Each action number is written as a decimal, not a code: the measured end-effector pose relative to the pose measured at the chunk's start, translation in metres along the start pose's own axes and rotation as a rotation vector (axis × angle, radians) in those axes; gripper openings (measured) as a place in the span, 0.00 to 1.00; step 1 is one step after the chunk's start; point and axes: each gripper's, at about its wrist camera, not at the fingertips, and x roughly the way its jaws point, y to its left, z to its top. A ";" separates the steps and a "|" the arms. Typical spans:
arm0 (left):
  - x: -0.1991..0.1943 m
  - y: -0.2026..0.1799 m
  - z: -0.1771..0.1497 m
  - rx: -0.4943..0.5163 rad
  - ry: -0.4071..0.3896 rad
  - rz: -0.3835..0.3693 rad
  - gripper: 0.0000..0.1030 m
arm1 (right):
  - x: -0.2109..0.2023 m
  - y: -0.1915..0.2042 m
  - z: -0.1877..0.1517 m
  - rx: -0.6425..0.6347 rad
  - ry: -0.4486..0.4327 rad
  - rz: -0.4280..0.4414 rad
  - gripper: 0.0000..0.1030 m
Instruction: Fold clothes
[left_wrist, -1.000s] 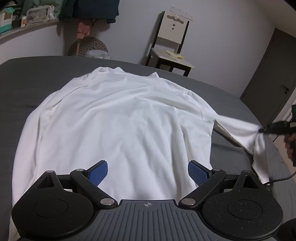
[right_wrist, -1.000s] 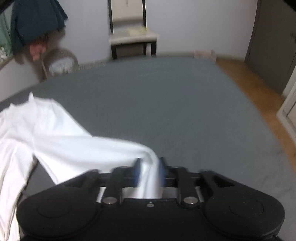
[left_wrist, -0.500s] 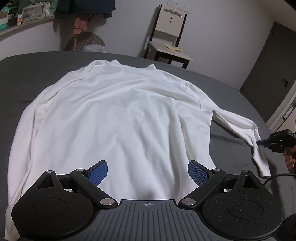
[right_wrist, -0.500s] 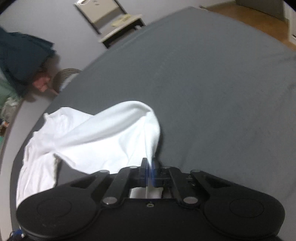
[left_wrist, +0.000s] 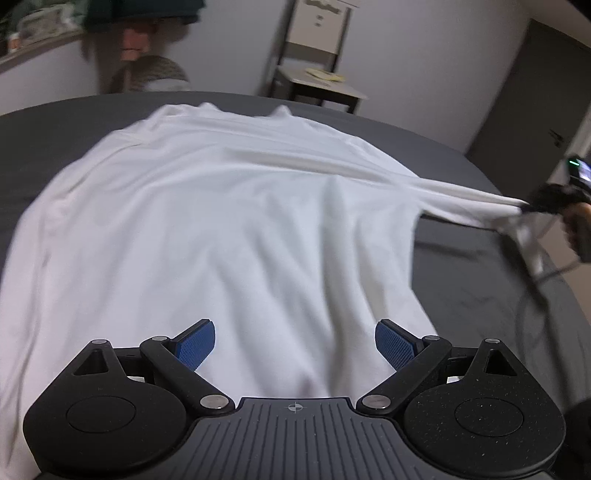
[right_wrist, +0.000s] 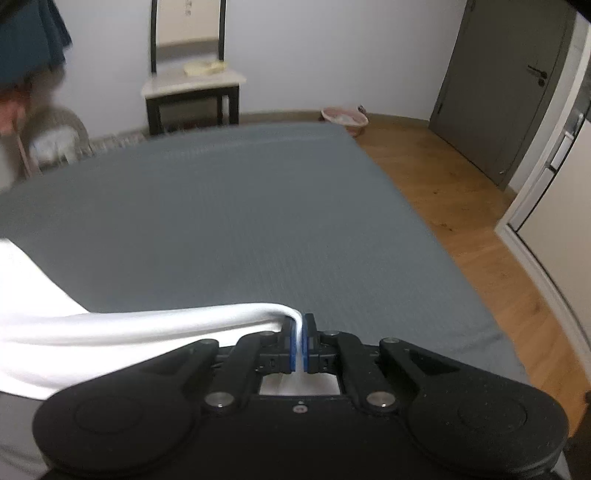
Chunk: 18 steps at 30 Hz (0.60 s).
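The white shirt (left_wrist: 221, 229) lies flat on the bed (right_wrist: 240, 206). Its sleeve (left_wrist: 461, 199), slack half a second ago, is now stretched toward 3 o'clock, clenched in the right gripper (right_wrist: 299, 345); the left gripper (left_wrist: 294, 341) hovers with jaws released. Sleeve fold likely next.

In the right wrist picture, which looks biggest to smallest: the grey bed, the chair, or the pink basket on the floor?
1. grey bed
2. chair
3. pink basket

Chair and basket sit farther away, so they look smaller.
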 end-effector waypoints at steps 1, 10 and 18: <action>0.001 -0.003 0.000 0.022 0.002 0.000 0.92 | 0.006 0.002 -0.002 -0.006 0.007 -0.017 0.13; -0.001 -0.021 -0.001 0.107 0.008 -0.019 0.92 | -0.001 -0.088 -0.045 0.287 0.045 0.195 0.45; -0.009 -0.023 -0.006 0.102 0.000 -0.013 0.92 | 0.003 -0.131 -0.121 0.638 0.164 0.427 0.40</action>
